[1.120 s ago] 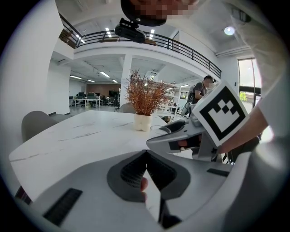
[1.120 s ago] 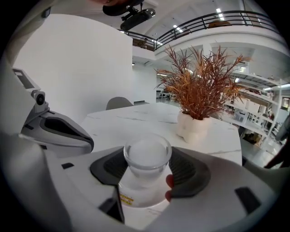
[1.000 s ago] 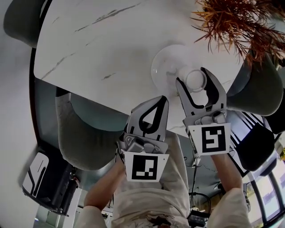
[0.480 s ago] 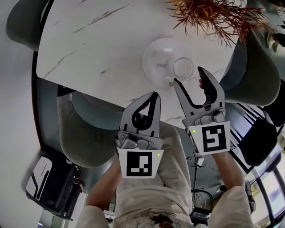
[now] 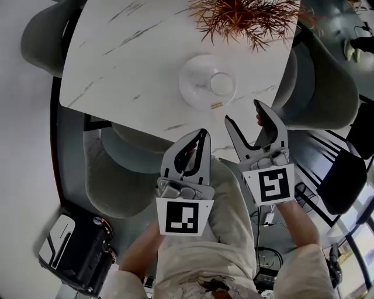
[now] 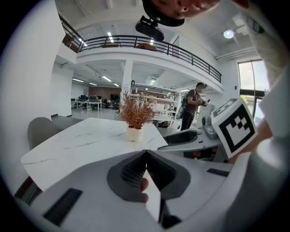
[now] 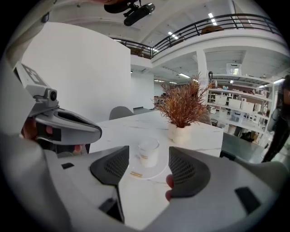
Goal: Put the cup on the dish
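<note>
From the head view, the cup [image 5: 222,83] stands on the 3 o'clock part of the clear round dish [image 5: 196,87], which lies on the white marble bench [image 5: 123,58]. A dried reddish plant [image 5: 245,16] sits at 1 o'clock from the dish. The right gripper [image 5: 244,117] hangs off the bench edge at 5 o'clock from the dish, its jaws spread wide with nothing between them. The left gripper [image 5: 203,135] is at 6 o'clock from the dish, its jaws brought to a point. A grey chair [image 5: 120,175] is tucked under the bench at 8 o'clock. Only this view shows a small tan strip [image 5: 215,105] at the dish's near rim from above.

The left gripper view shows that gripper's jaws pressed together, holding nothing, with the left gripper [image 6: 146,153] pointing at the bench [image 6: 86,140]. The plant's white pot [image 6: 134,133] stands at 12 o'clock. The right gripper's marker cube [image 6: 234,127] shows at 3 o'clock. This view alone shows a person [image 6: 195,103] standing in the background.

The right gripper view shows the right gripper [image 7: 148,159] with jaws apart and empty. Beyond them, the cup [image 7: 148,149] stands upright on the dish [image 7: 156,172], clear of both jaws. The potted plant [image 7: 183,108] rises at 1 o'clock behind the cup, and the left gripper [image 7: 68,121] lies at 9 o'clock.
</note>
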Demonstrator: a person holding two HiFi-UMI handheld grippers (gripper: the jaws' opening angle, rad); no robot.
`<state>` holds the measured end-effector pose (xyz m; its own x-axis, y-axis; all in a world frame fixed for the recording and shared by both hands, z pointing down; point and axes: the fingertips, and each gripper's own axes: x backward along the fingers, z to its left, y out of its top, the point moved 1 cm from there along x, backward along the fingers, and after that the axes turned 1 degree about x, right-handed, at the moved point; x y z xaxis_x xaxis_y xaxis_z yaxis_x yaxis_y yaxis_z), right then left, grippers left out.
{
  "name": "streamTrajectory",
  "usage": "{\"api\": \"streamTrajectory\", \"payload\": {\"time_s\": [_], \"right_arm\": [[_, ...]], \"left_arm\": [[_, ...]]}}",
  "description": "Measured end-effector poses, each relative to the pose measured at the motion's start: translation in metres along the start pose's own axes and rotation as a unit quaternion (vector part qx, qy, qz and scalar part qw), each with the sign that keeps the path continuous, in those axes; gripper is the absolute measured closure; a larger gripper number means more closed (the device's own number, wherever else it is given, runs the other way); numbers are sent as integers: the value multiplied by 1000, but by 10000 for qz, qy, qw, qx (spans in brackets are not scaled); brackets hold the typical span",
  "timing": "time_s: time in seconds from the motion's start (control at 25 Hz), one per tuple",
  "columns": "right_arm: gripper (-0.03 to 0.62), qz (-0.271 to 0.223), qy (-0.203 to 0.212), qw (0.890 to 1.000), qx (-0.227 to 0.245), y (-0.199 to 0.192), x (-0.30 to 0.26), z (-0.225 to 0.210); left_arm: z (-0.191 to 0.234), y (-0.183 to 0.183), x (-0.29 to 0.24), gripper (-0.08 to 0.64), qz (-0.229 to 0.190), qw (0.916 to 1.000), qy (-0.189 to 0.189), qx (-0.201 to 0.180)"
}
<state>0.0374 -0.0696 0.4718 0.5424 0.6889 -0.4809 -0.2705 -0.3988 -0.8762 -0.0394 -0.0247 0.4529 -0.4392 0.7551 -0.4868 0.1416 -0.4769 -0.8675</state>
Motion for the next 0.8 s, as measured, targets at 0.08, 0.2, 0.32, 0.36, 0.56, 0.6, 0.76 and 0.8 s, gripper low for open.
{"api": "streamTrajectory", "payload": {"time_s": [0.08, 0.2, 0.32, 0.36, 0.56, 0.6, 0.76, 0.8], "right_arm": [[331, -82, 14, 10000, -42, 4, 11, 2], [331, -203, 16, 9997, -113, 12, 31, 5], [410, -308, -131, 9993, -183, 22, 52, 3], [463, -314, -218, 9991, -187, 25, 58, 1], [588, -348, -416, 9985, -71, 38, 85, -5], [588, -369, -423, 9984, -46, 41, 89, -6], [588, -432, -380, 9982, -137, 51, 108, -2], [588, -445, -382, 9982, -152, 54, 114, -1]], "left_arm": [[-4, 6, 5, 555, -40, 10000, 52, -1], [-13, 17, 15, 555, -94, 9999, 67, -17], [-22, 30, 27, 555, -248, 9996, 107, 124], [-25, 35, 31, 555, -305, 9992, 129, 222], [-41, 62, 54, 555, -394, 9992, 21, 66], [-44, 66, 58, 555, -424, 9991, 3, 48], [-52, 78, 77, 555, -521, 9986, 14, 23], [-54, 80, 81, 555, -553, 9984, 40, 123]]}}
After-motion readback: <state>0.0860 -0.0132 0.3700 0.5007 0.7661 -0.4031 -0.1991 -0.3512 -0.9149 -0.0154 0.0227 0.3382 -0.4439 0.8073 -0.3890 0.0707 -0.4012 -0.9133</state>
